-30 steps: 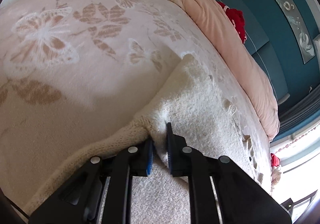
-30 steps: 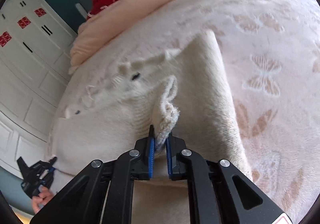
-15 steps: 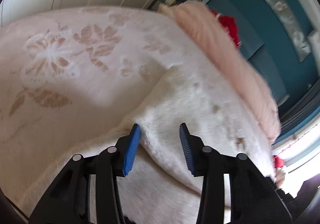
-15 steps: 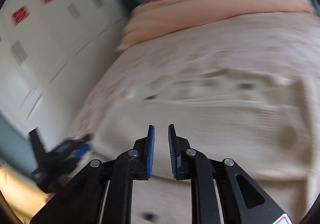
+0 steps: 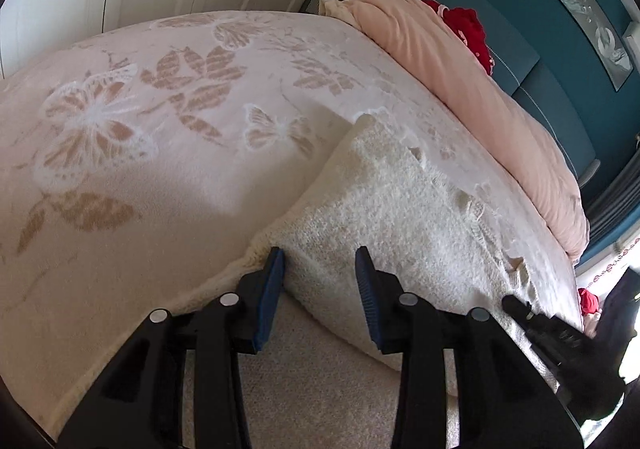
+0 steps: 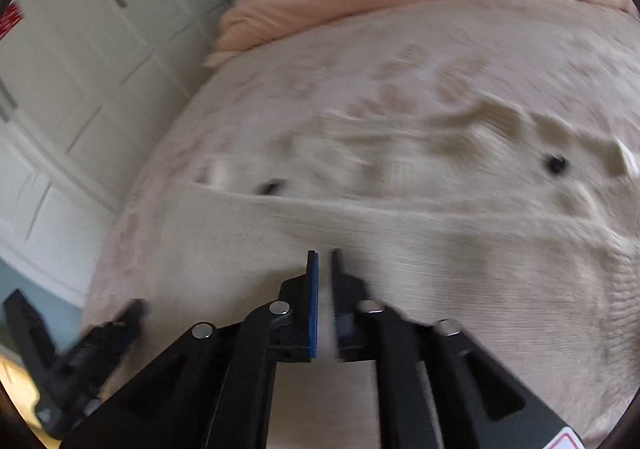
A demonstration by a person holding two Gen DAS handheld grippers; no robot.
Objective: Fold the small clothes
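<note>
cream knit garment [image 5: 384, 205] | folded edge between parted left jaws | right jaws closing, empty

Bed [image 5: 120, 169] w/ pale pink blanket, butterfly & leaf pattern, covers whole top. Cream knit garment [image 5: 400, 217] lies flat on it near the bed's front edge, fuzzy side up in left view; one corner reaches toward mid-bed, lower hem runs along the front edge. In right view the garment [image 6: 400, 249] spreads wide across the near part of the bed, blurred; dark button [image 6: 556, 164] on its upper part, second dark spot further left, too blurred to tell. Peach duvet [image 5: 460, 77] bunched along the head end, touching the blanket. Red item [image 5: 468, 29] behind the duvet at the head edge, partly hidden.
</note>
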